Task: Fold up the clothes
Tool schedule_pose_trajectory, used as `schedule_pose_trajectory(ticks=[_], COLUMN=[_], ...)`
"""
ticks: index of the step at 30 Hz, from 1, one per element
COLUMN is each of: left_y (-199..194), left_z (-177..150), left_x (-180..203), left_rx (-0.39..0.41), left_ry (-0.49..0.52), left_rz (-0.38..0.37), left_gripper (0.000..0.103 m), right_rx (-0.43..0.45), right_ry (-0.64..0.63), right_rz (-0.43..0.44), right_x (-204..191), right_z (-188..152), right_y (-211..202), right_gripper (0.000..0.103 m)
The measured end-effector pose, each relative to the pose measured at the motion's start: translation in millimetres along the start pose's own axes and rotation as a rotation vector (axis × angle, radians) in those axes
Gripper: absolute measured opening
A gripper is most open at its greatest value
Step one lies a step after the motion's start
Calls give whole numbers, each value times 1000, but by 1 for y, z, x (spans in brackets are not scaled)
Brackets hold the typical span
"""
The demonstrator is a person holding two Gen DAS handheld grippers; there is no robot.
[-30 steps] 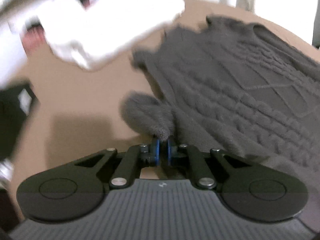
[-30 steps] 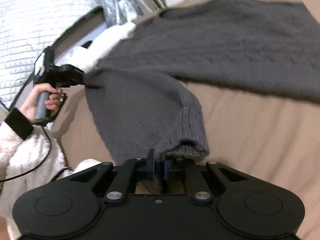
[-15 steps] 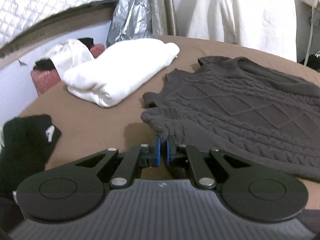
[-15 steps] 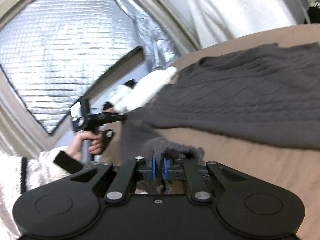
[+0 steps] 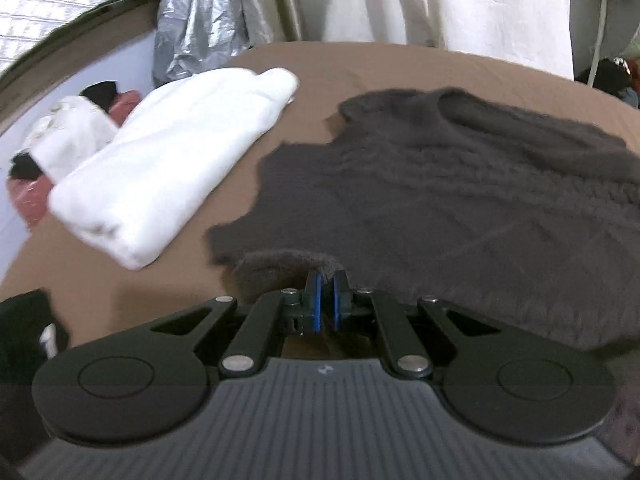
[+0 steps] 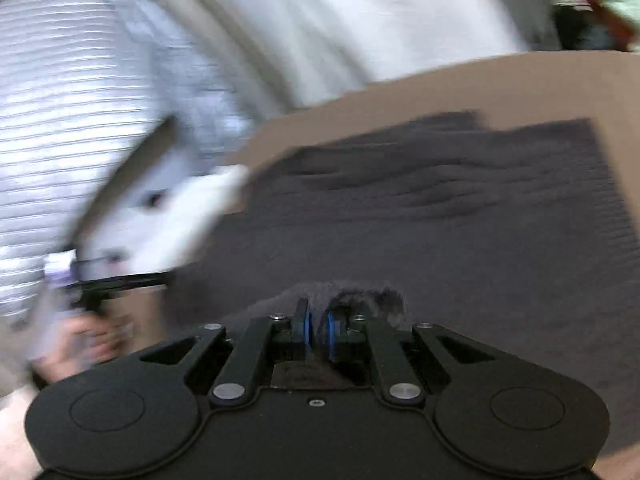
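Note:
A dark grey cable-knit sweater (image 5: 440, 208) lies spread on the brown bed cover (image 5: 352, 64). My left gripper (image 5: 326, 296) pinches a curled edge of the sweater at its near left side. Its jaws are opening slightly, with fabric still caught at the pad tips. In the blurred right wrist view, my right gripper (image 6: 319, 326) is shut on a bunched grey fold of the same sweater (image 6: 420, 240), lifted over the garment's body. The left gripper (image 6: 160, 278) and the hand (image 6: 80, 340) holding it show as a blur at the left.
A folded white garment (image 5: 172, 168) lies left of the sweater. Beyond it, white and black clothes sit on a red item (image 5: 60, 148). A black item (image 5: 24, 328) lies at the near left edge. White cloth (image 5: 440, 0) and silver foil (image 5: 192, 20) hang behind.
Both grippers have risen and travelled over the sweater, carrying the grey fabric with them. The sleeve that hung stretched between them now lies across the sweater's body. The right view has swung and blurred.

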State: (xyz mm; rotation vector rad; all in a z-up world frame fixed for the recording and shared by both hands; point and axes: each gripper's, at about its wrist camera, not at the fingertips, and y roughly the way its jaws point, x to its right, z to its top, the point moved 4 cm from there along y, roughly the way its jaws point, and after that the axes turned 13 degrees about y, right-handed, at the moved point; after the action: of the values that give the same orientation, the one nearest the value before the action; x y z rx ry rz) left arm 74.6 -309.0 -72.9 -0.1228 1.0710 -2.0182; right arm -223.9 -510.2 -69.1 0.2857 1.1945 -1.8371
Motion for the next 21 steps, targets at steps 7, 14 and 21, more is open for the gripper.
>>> schedule_pose_trajectory(ticks=[7, 14, 21], left_y=[22, 10, 25], left_z=[-13, -11, -31], left_x=[-1, -79, -100], left_rx=[116, 127, 40], left_ry=[75, -144, -232], left_rz=[42, -13, -98], left_gripper=[35, 50, 53], right_rx=[80, 131, 54], right_ry=[-81, 3, 182], right_rz=[-342, -222, -146], right_x=[29, 34, 49], right_z=[5, -21, -26], right_y=[52, 32, 80], right_gripper=[35, 52, 65])
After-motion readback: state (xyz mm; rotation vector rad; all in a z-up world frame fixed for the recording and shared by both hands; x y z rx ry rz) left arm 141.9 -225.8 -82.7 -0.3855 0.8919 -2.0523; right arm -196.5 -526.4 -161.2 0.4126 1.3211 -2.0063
